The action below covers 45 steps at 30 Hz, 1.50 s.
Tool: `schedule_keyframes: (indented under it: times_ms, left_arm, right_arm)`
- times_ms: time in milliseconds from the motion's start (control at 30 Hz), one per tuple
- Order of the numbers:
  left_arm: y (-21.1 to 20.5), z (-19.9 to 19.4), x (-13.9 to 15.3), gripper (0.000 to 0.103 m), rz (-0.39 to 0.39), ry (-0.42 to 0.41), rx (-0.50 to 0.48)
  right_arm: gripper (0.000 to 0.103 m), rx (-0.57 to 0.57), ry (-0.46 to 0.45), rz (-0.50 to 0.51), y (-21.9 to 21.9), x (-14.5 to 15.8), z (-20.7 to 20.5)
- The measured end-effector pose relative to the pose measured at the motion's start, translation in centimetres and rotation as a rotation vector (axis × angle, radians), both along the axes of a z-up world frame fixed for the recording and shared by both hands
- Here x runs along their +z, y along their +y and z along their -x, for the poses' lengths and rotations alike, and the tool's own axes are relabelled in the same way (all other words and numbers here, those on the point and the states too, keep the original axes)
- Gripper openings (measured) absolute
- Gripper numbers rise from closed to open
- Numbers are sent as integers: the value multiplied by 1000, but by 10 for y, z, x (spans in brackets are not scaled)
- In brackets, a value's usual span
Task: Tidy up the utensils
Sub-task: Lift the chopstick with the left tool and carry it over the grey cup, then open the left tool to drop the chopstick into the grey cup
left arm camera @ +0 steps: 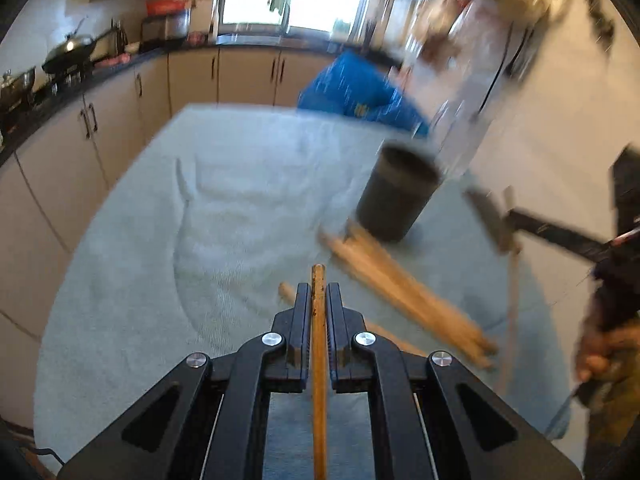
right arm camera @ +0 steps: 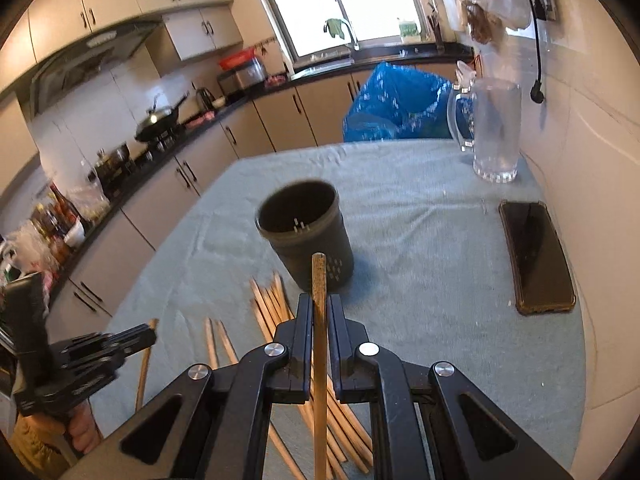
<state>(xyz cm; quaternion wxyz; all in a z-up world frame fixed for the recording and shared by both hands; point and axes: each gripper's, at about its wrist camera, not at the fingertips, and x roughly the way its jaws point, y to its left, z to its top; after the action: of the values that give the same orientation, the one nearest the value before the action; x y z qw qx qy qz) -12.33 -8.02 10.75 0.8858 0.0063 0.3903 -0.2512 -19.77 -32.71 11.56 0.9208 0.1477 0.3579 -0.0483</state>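
A dark round utensil holder (left arm camera: 396,192) (right arm camera: 308,236) stands upright on the pale green cloth. Beside it lies a loose pile of several wooden chopsticks (left arm camera: 404,296) (right arm camera: 272,304). My left gripper (left arm camera: 319,294) is shut on one chopstick (left arm camera: 319,344), which points forward between the jaws, short of the holder and to its left. My right gripper (right arm camera: 319,306) is shut on another chopstick (right arm camera: 319,280), whose tip is just in front of the holder. Each gripper also shows in the other's view, the left gripper (right arm camera: 132,338) at the left edge and the right gripper (left arm camera: 492,216) to the right of the holder.
A black phone (right arm camera: 536,256) lies on the cloth (right arm camera: 420,208) at the right near the wall. A clear glass pitcher (right arm camera: 494,132) stands at the far right corner, with a blue bag (right arm camera: 396,104) behind the table. Kitchen counters and cabinets run along the left.
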Motion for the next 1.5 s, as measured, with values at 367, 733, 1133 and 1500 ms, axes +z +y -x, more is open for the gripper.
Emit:
schedule_keyframes:
  times_ms: [367,733,1133,1500]
  left_arm:
    - [-22,-14,99,6,254,-200,25]
    - [-89,-85,150,6,299,-365,137]
    - [-155,-168,131,6,293,-424,249]
    - [-180,-184,82,7,172,-392,218]
  right_arm:
    - [8,-38,-202,-12,-11,62,4]
    - [8,-63,-384,-7,-34,140,-19]
    - [8,-129,-400,-23,-65,125,-80]
    - [8,-90,-256,-27,-67,68,-103]
